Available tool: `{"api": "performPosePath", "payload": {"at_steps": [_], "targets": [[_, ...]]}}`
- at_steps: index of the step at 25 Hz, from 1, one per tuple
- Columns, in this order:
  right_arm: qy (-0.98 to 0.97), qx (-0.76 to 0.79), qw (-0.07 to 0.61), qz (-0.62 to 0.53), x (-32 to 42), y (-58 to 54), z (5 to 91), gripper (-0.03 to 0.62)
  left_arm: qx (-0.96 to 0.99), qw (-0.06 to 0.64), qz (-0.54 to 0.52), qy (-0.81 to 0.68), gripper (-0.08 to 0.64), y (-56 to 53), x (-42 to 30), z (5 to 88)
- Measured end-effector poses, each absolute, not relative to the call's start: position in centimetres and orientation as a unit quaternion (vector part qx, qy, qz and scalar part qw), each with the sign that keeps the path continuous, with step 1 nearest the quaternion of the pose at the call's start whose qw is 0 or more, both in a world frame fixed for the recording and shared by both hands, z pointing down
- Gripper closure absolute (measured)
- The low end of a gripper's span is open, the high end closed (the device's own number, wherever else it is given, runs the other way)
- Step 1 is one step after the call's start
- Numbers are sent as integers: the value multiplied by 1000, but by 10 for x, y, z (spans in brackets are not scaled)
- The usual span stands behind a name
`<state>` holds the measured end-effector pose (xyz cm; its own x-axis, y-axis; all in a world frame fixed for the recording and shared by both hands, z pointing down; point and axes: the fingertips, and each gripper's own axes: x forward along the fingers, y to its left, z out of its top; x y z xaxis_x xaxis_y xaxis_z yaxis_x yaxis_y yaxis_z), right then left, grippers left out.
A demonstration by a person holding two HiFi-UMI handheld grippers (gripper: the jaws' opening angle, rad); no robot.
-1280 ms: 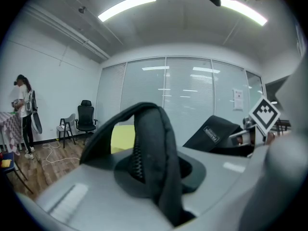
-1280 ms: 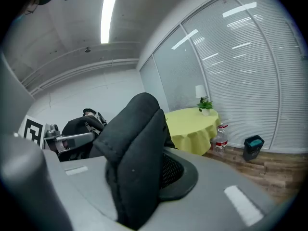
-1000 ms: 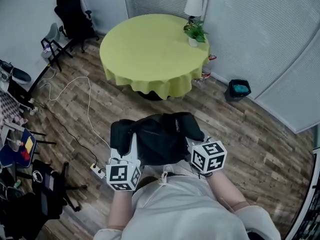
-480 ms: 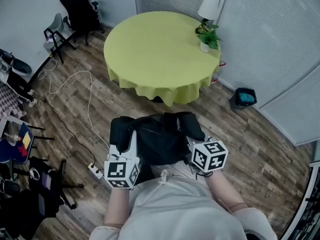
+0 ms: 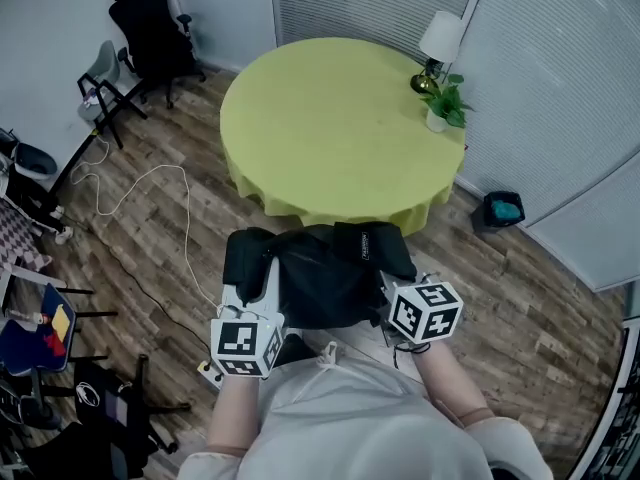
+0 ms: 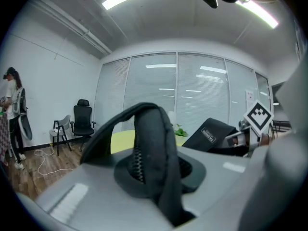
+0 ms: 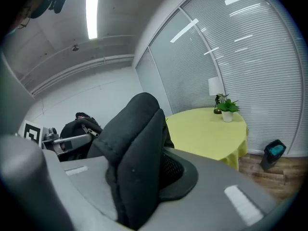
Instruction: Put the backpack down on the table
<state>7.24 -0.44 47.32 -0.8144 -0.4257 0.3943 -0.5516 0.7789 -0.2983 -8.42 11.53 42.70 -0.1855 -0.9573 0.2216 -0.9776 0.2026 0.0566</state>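
backpack carried between both grippers, table straight ahead

head view: the backpack (image 5: 325, 273) hung off the floor between the left gripper (image 5: 260, 290) and the right gripper (image 5: 388, 286), its long axis crosswise from one to the other. the table (image 5: 340, 128) lay directly beyond it, about equally near to both grippers. left gripper view: the jaws pinched a black zippered fold of the backpack (image 6: 154, 148), with the table partly visible behind it. right gripper view: the jaws pinched a padded fold of the backpack (image 7: 134, 153), with the table (image 7: 207, 129) ahead and to the right. judgement: the coming move was forward over the table edge, then down.
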Motion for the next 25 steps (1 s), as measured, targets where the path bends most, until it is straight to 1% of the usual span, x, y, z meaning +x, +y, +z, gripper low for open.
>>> {"api": "performPosePath", "payload": {"at_steps": [6,11,16,25], "targets": [[-921,295,141,213,-17,-22,465,561,654,101,52,-748,526,88,-181,417],[-914,311,137,220,-70,-41,460,561,665,102,50,-738,526,61,-241,411],[-911,317,143,221,-101,-78,462,561,672,109,46,-731,526,22,-274,416],[-908,314,150,233,-144,-191,471,561,672,119,60,-728,526,-90,-315,423]]}}
